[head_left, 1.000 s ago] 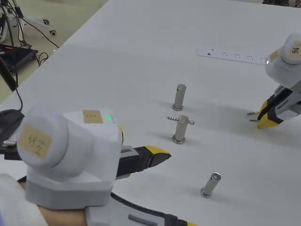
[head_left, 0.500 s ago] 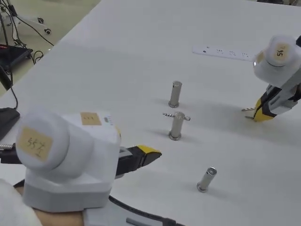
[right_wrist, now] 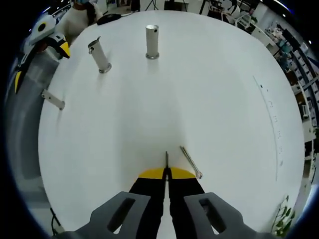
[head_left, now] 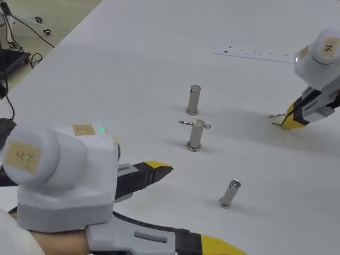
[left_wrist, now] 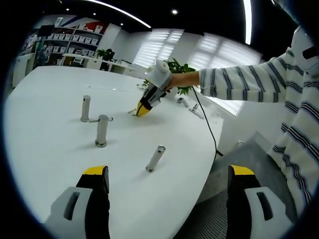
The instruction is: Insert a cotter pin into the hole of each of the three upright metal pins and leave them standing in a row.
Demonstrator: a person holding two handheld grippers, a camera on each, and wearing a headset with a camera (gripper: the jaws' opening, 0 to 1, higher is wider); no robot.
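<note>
Three metal pins stand on the white table. The far pin (head_left: 193, 100) (left_wrist: 85, 108) (right_wrist: 152, 42) is bare. The middle pin (head_left: 196, 135) (left_wrist: 102, 130) (right_wrist: 99, 55) carries a cotter pin (head_left: 194, 124) through its top. The near pin (head_left: 229, 194) (left_wrist: 155, 158) (right_wrist: 52, 99) is bare and looks tilted. My right gripper (head_left: 289, 123) (right_wrist: 166, 172) is shut on a cotter pin (right_wrist: 166, 160) at the right, low over the table. A second cotter pin (right_wrist: 190, 162) lies beside it. My left gripper (left_wrist: 167, 172) is open wide, short of the near pin; one yellow fingertip (head_left: 159, 170) shows.
A white power strip (head_left: 252, 53) lies at the back of the table. A cable (left_wrist: 204, 117) trails over the table's edge behind the right gripper. Cables (head_left: 21, 24) and floor lie beyond the table's left edge. Bare table separates the pins from the right gripper.
The head camera has shifted, so the whole scene sits a little higher and to the left. The right gripper stays by the two cotter pins; the left gripper has barely moved.
</note>
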